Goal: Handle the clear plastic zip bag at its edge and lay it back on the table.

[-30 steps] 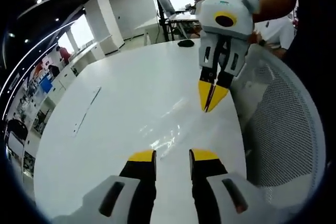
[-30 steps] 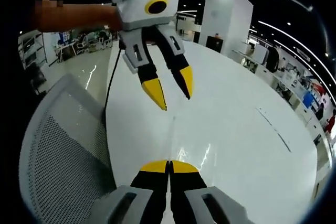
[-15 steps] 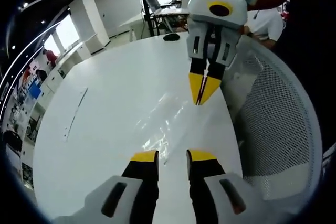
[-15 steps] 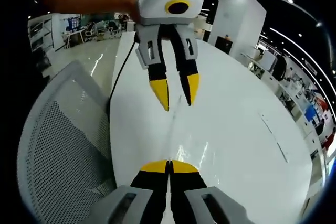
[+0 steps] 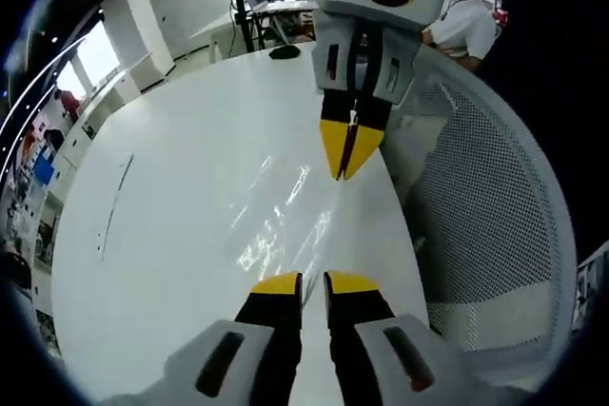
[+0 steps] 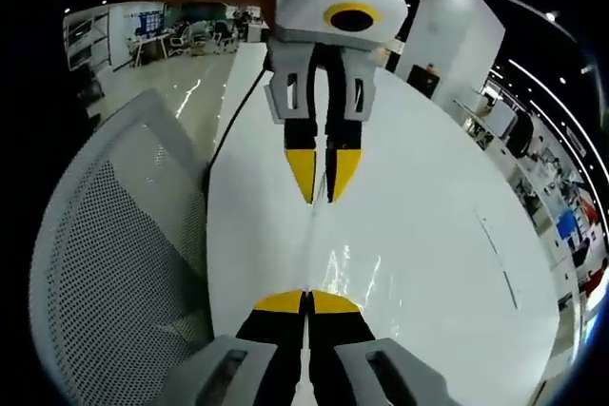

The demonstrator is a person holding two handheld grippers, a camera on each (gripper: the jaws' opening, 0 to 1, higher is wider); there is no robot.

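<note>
Item: clear plastic zip bag (image 5: 281, 221), lying on the white bench (image 5: 171, 197); in the left gripper view its glints run from centre toward 6 o'clock, in the right gripper view just above that view's own tips.

Left tool (image 5: 303, 282): yellow tips drawn close, a narrow gap between them, standing at the bag's near edge at 6 o'clock. Whether they pinch the film cannot be told. Seen from the right gripper view at 12 o'clock, tips pointing down over the bench edge, slightly parted.

Right tool (image 6: 306, 301): tips pressed together at 6 o'clock, at the bag's edge; film between them cannot be made out. In the left gripper view it hangs at 1 o'clock, tips meeting.

Surroundings: white mesh chair (image 6: 114, 263) at 8 o'clock beside the bench.

Progress, as judged: bag appears flat on the bench; both tools sit at opposite edges. Left: release, if held, and withdraw.
</note>
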